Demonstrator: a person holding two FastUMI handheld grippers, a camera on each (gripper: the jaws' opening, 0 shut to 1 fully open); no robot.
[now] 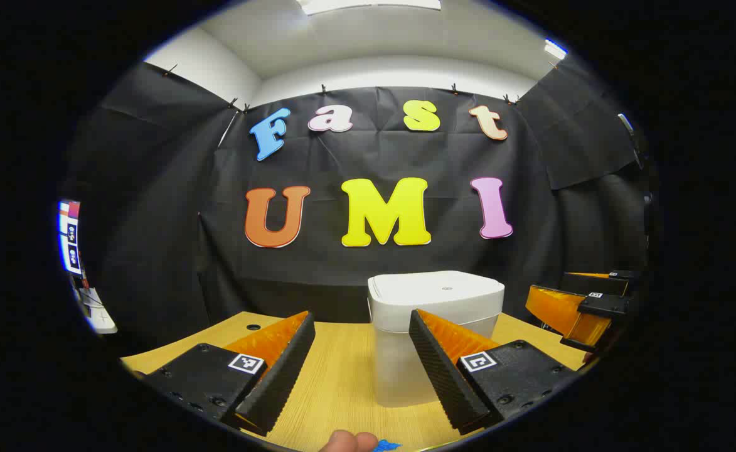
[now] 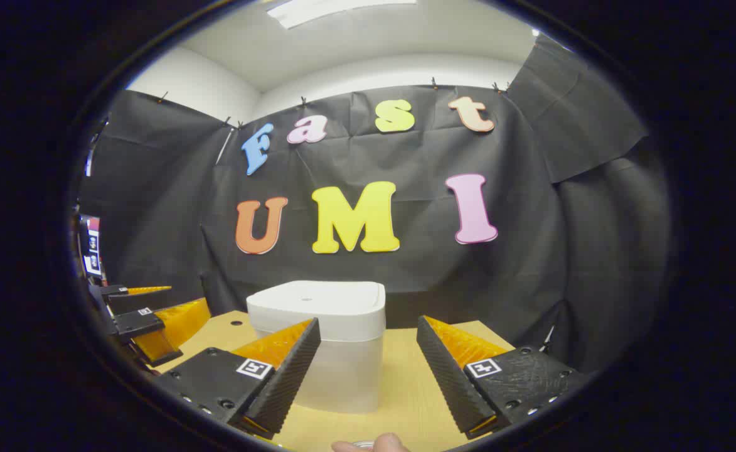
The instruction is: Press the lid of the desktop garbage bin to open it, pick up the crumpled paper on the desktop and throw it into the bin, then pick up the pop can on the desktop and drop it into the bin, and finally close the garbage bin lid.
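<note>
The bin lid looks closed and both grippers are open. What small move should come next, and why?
Probably lower one gripper, likely the left gripper, onto the lid and press it. The lid lies flat and shut on the white bin, which stands on the wooden table just ahead. The right gripper is also open and holds nothing, so no trash can go in yet.

A big black cloth [image 1: 368, 270] hangs ahead of the claw as the back wall, and more black cloth [image 2: 606, 251] wraps round on both sides. Little clips [image 1: 453, 88] hold the cloth up along its top edge. Above the cloth the wall is white [image 1: 393, 72], and the ceiling is white too. A long bright light [image 1: 371, 5] shines in the ceiling, high above the claw. Under the claw is a light wooden table [image 1: 342, 383] with a small round hole [image 1: 253, 327] near its far left corner
</note>
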